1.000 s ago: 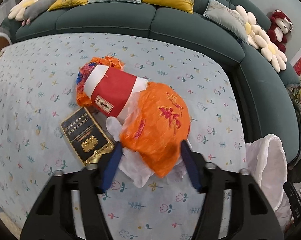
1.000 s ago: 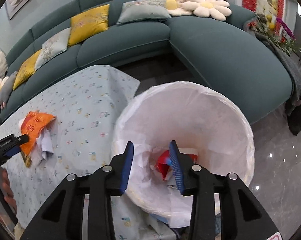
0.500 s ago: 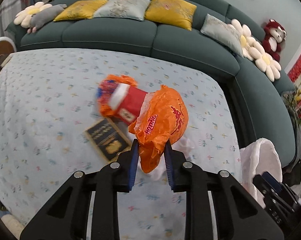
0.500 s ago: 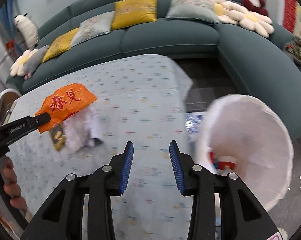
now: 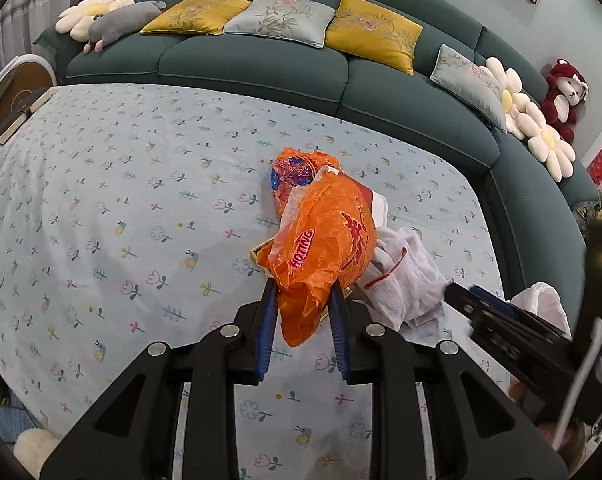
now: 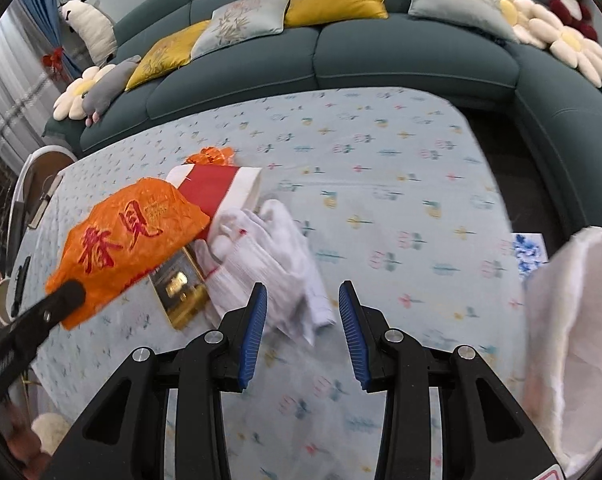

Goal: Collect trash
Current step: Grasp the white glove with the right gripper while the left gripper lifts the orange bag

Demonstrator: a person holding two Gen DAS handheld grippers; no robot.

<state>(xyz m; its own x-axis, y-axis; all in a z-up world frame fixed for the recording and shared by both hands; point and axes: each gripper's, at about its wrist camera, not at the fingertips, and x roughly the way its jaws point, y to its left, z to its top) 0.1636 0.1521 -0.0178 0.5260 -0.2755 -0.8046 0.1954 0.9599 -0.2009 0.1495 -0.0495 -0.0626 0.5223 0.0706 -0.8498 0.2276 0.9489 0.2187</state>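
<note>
- While the left gripper (image 5: pixel 303 308) pinches the orange plastic bag (image 5: pixel 321 248) by its lower end, the bag's long axis runs from the jaws away toward the sofa (image 5: pixel 261 60), above the floral tablecloth (image 5: pixel 121 200).
- Left jaws closed in within the last second; bag between them.
- Right gripper (image 6: pixel 303 308): jaws spread, nothing held, over white crumpled tissue (image 6: pixel 269 248).
- White bin bag (image 6: pixel 573 320) at table's right edge.
</note>
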